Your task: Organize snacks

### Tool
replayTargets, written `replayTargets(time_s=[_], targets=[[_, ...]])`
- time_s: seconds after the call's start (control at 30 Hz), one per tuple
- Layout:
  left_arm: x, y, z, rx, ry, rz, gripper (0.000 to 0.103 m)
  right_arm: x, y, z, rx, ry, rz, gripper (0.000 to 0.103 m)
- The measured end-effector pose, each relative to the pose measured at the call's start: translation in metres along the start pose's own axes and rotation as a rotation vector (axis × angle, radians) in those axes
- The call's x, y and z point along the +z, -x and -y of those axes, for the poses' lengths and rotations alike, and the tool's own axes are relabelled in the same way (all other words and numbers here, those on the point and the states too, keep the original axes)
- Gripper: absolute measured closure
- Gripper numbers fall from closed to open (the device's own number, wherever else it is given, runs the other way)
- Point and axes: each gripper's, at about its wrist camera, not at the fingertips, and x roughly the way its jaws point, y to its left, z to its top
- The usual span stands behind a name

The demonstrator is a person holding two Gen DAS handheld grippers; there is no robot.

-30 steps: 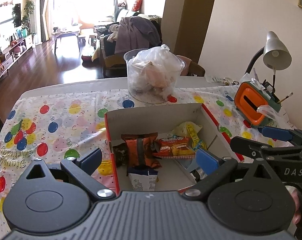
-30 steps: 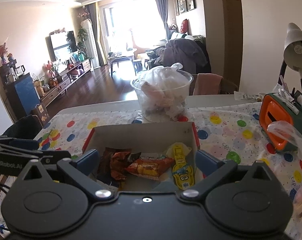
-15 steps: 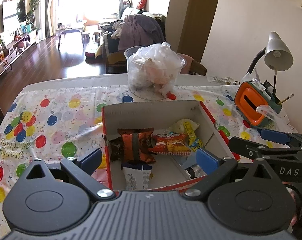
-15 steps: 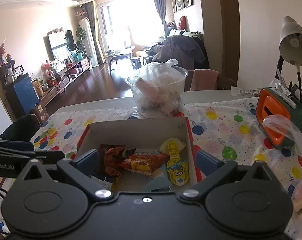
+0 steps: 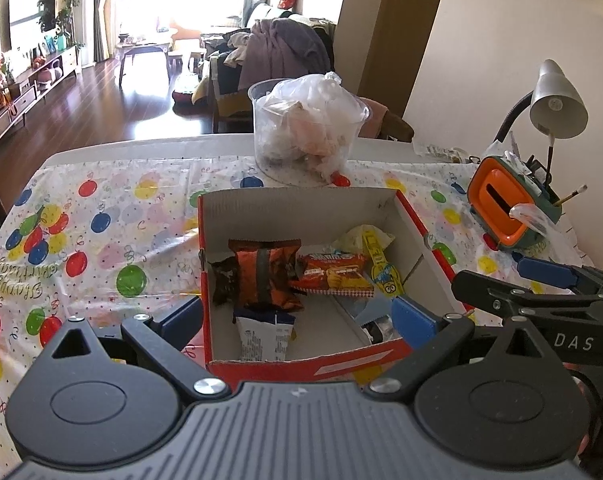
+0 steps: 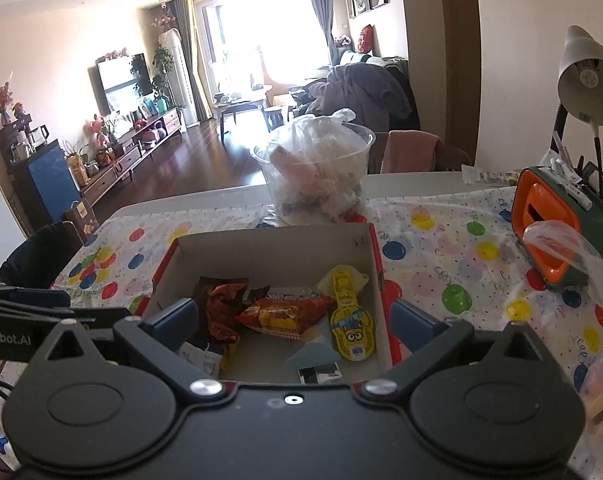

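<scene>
Balloon-print cloth (image 5: 101,232) covers worktop, sunlit living room behind. Left gripper (image 5: 297,312): jaws apart, empty, over near rim of cardboard box (image 5: 301,208). Inside box, left to right: orange packet (image 5: 267,276), red packet (image 5: 335,274), yellow cartoon pouch (image 6: 349,320). All likely light, crinkly, slippery; best pinched at sealed edge. Right gripper (image 6: 293,320): jaws apart, empty. White packet (image 5: 265,336) partly hidden, label unreadable.

Small packet (image 6: 319,374) in box corner — label unreadable, near edge hidden.
</scene>
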Motion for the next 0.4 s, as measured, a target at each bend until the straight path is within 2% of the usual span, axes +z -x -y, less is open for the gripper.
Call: replayTargets(time_s=[0.4], targets=[[-0.0041, -0.0005, 0.0005, -0.003, 0.008, -0.007, 0.002, -0.0024, 0.0027, 0.0013, -0.004, -0.01, -0.005, 0.0]])
